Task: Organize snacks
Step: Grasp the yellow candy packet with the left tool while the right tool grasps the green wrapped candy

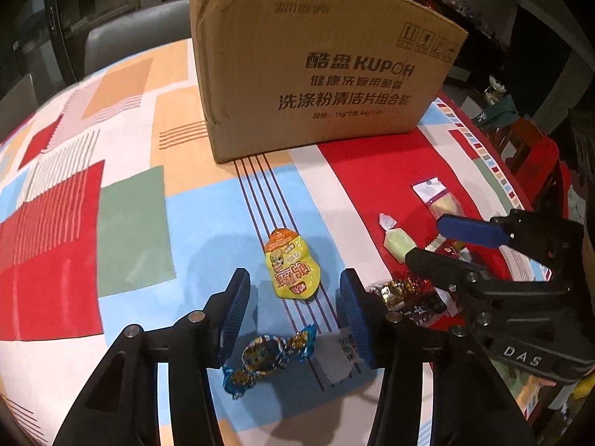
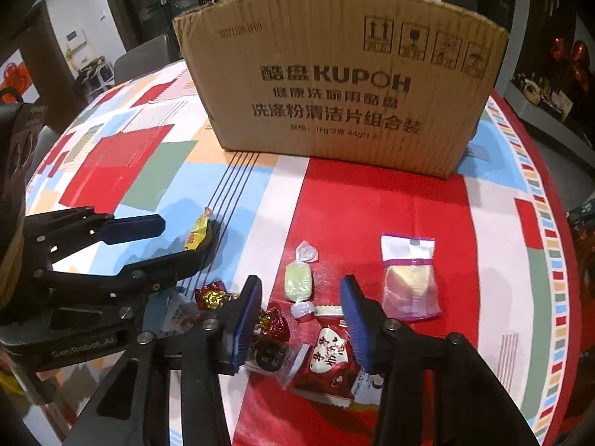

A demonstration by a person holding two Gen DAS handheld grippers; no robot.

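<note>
Here both parted claws hover: left gripper (image 1: 293, 297) over yellow packet (image 1: 292, 269), right gripper (image 2: 303, 306) over green candy (image 2: 297, 280).

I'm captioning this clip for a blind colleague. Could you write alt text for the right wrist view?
The right gripper hangs open over a red heart-print snack packet on a colourful patchwork tablecloth, among wrapped candies. Behind them stands a cardboard box; the left gripper reaches toward a yellow snack pouch.
</note>
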